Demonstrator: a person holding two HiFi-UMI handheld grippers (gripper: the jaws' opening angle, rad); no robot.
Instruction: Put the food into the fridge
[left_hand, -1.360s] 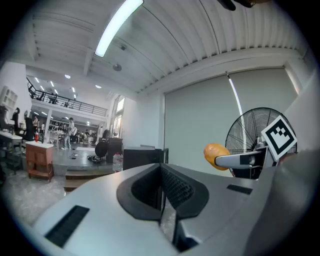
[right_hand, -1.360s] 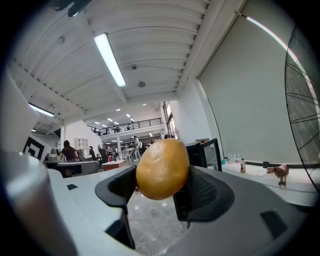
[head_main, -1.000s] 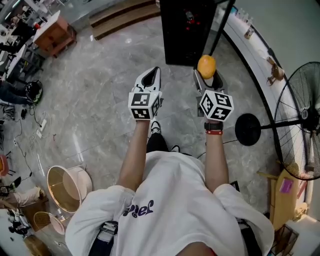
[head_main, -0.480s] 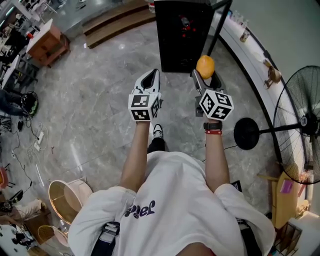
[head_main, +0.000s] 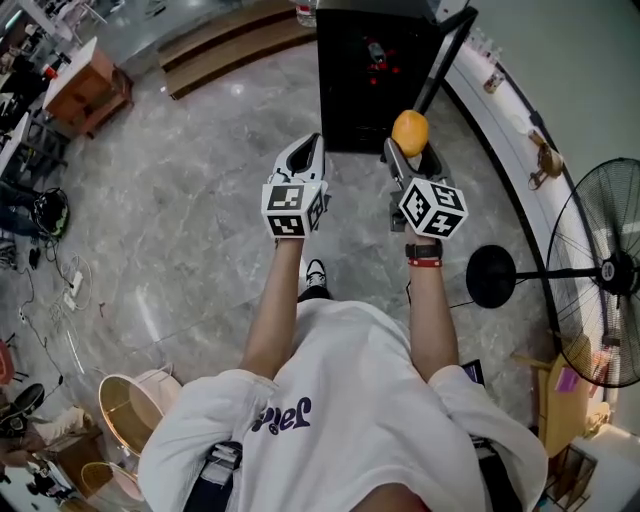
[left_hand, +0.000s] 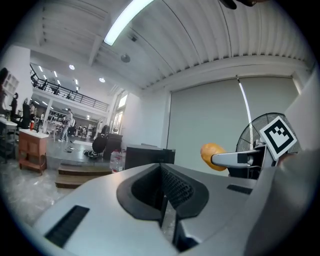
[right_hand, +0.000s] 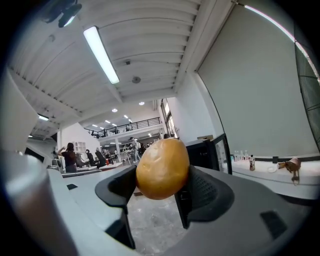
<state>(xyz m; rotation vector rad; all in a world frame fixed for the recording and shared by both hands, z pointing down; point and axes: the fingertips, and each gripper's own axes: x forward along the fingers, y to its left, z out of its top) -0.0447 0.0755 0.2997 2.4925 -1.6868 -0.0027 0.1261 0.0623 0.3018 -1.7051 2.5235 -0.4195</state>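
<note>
Marble floor (head_main: 180, 220) runs to the far black fridge (head_main: 375, 90). Right claw (head_main: 410, 142) pinches round orange fruit (right_hand: 162, 169) across its middle; judged light, firm, smooth, roll-prone. Left claw (left_hand: 166, 202) pressed together, empty.

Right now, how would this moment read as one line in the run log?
left gripper: jaws shut, empty | right gripper: jaws shut on round orange food | fridge: ahead, door open

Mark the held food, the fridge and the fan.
food (right_hand: 162, 168), right gripper view, its front face.
fridge (head_main: 345, 105), head view, dark lower front.
fan (head_main: 600, 275), head view, grille.
</note>
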